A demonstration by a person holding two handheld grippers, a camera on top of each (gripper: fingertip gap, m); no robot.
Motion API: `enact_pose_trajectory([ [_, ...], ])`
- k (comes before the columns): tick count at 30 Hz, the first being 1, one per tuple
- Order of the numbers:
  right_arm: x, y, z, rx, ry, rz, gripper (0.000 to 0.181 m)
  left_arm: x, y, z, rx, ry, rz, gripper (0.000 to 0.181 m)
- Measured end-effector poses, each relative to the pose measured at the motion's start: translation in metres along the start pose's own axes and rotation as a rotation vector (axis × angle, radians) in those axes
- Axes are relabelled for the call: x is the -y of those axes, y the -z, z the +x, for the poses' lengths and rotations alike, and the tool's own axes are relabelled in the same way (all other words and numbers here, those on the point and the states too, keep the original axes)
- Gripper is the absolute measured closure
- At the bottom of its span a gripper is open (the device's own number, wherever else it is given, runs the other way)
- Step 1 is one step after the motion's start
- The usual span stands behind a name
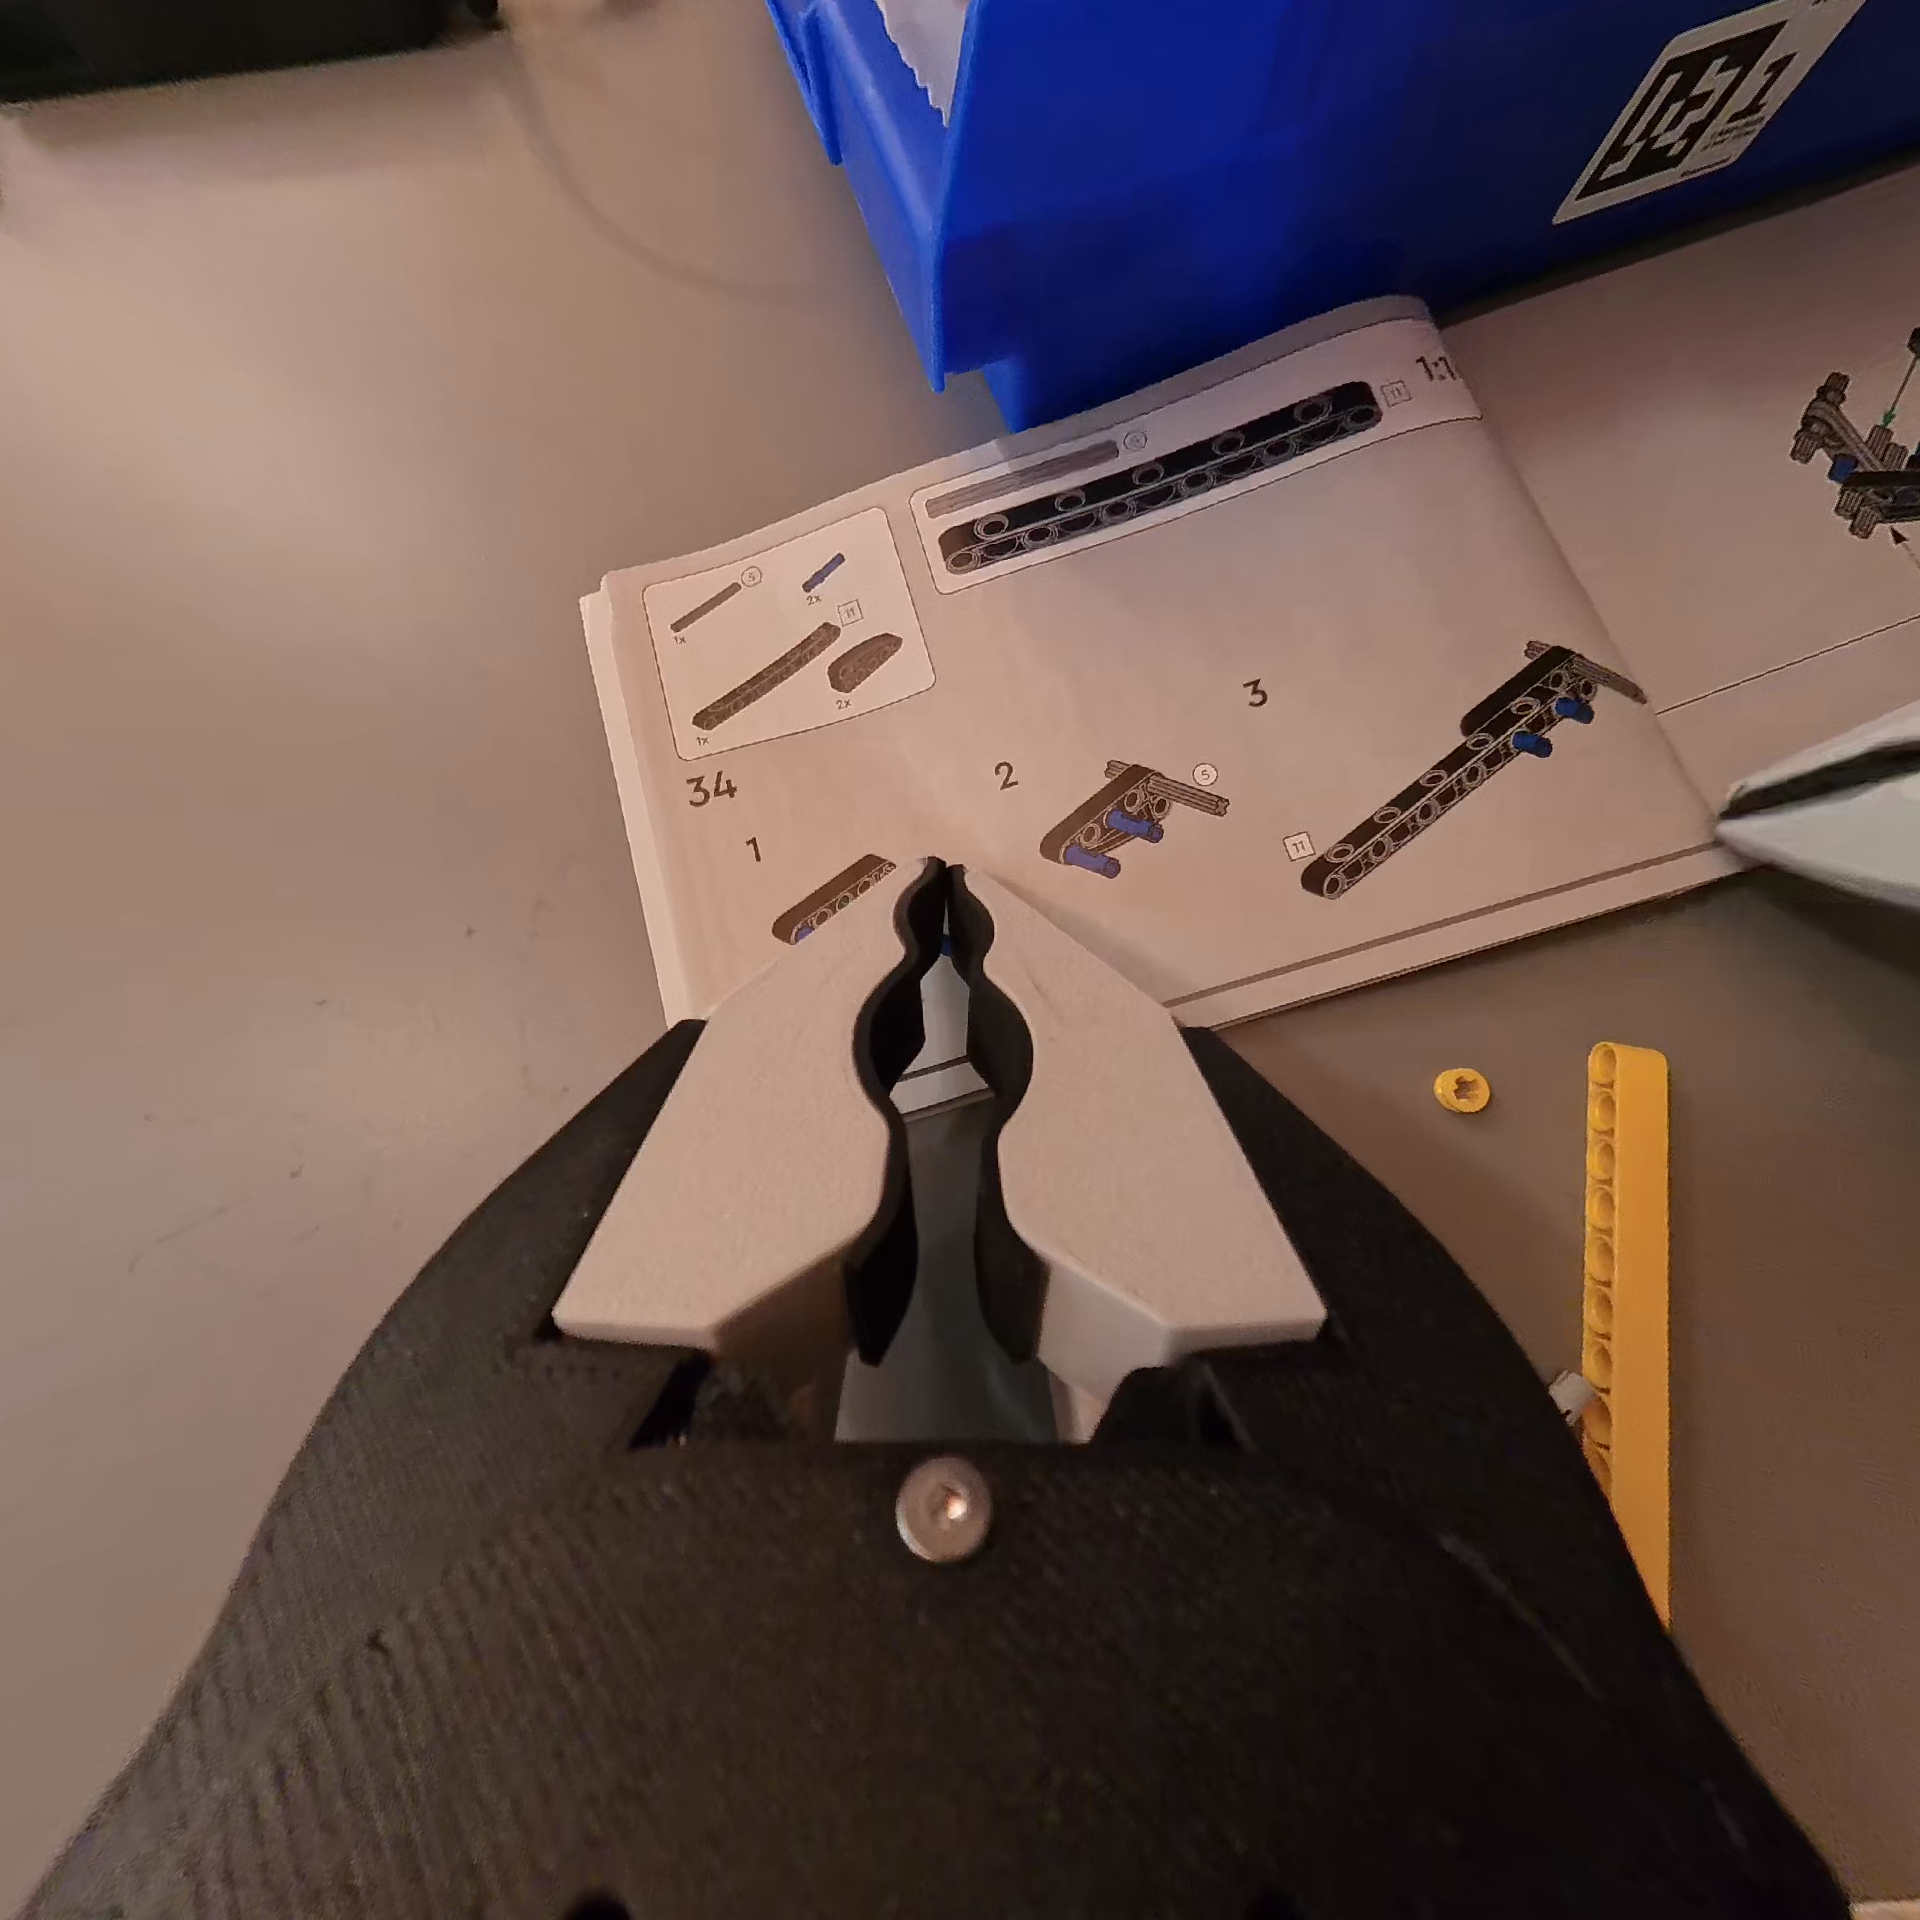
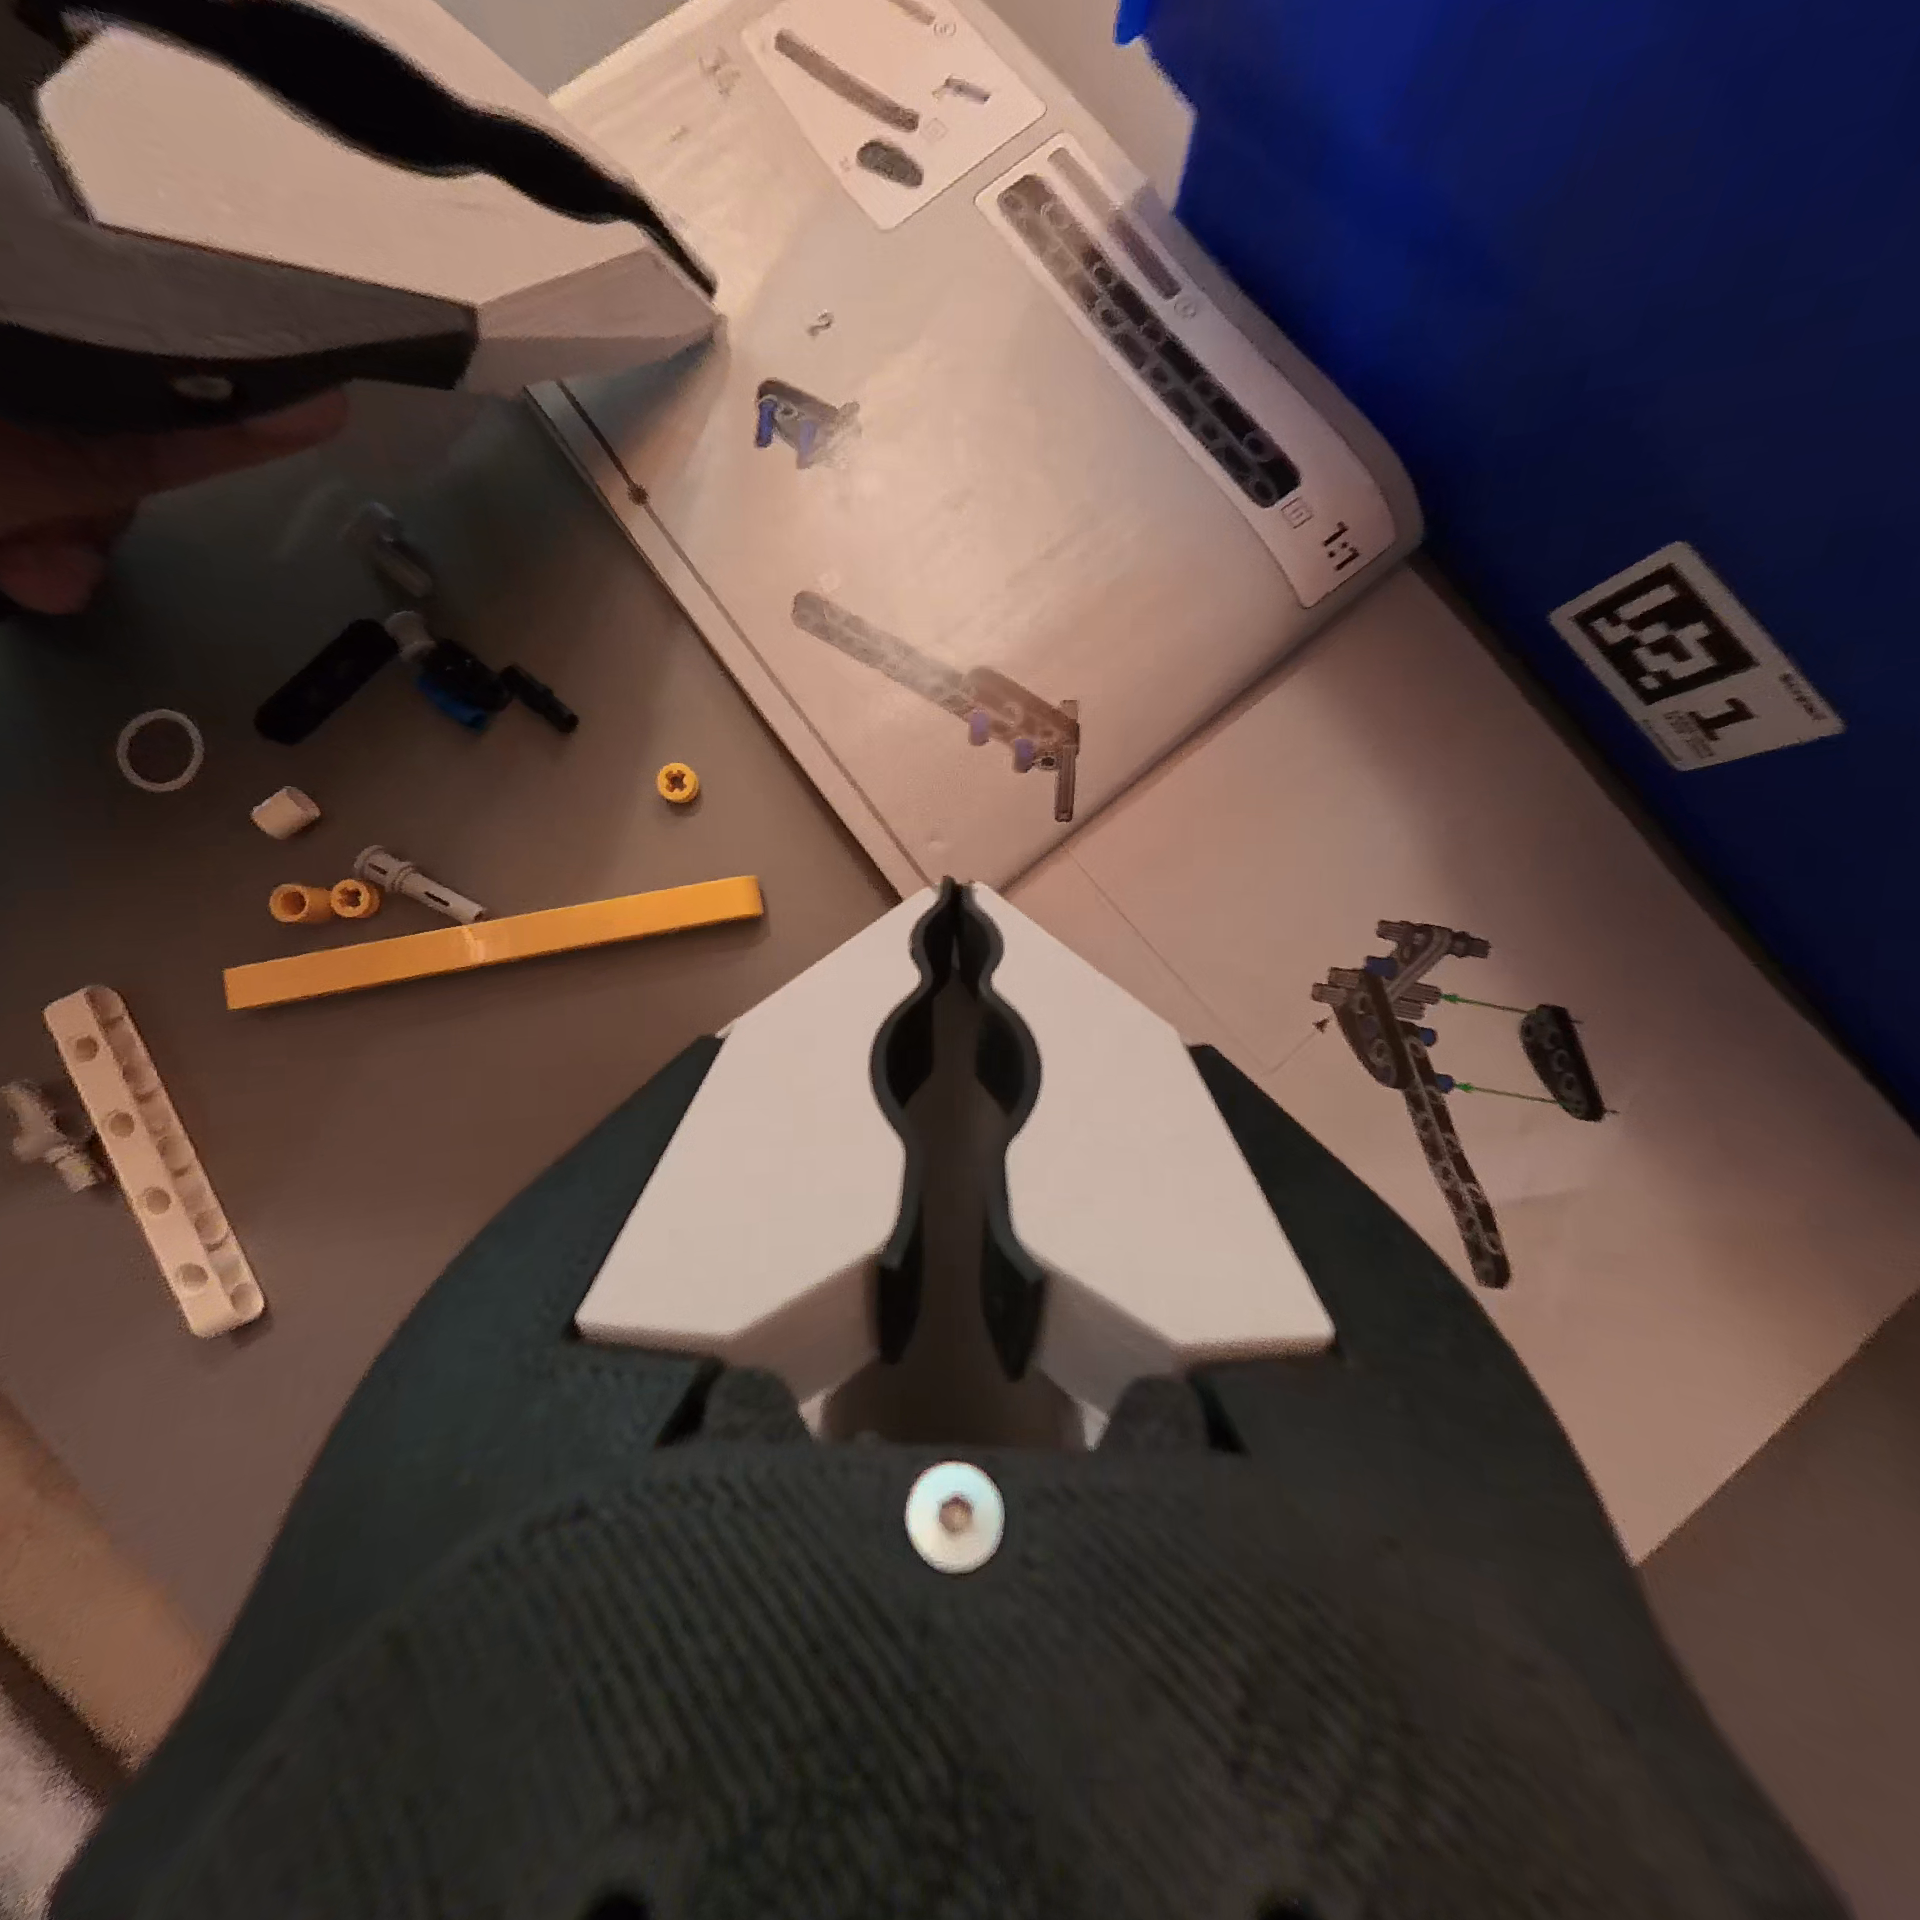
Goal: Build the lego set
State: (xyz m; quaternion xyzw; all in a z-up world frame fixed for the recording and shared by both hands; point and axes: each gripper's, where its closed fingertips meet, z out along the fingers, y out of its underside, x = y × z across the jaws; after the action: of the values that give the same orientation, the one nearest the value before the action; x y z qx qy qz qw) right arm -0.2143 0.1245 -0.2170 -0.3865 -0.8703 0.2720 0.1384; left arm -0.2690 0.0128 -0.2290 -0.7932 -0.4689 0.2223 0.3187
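In the left wrist view the left hand-held gripper (image 1: 943,868) is closed and empty over one instruction booklet (image 1: 1195,707), one yellow beam (image 1: 1628,1247) at four o'clock; in the right wrist view the right hand-held gripper (image 2: 954,885), also closed and empty, has one white beam (image 2: 151,1158) at nine o'clock and three yellow bushes (image 2: 676,782).

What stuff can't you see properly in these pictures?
- Inside of the blue bin: left wrist view, hidden by its wall and the top edge.
- Booklet step one: left wrist view, covered by the left gripper.
- Small black and blue parts: right wrist view, blurred.
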Motion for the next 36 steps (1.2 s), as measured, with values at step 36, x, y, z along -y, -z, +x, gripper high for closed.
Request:
enact_pose_trajectory([
  [36, -0.072, 0.188, 0.076, -0.140, -0.315, 0.927, 0.160, 0.023, 0.109, 0.054, -0.250, 0.334, 0.517, 0.181],
])
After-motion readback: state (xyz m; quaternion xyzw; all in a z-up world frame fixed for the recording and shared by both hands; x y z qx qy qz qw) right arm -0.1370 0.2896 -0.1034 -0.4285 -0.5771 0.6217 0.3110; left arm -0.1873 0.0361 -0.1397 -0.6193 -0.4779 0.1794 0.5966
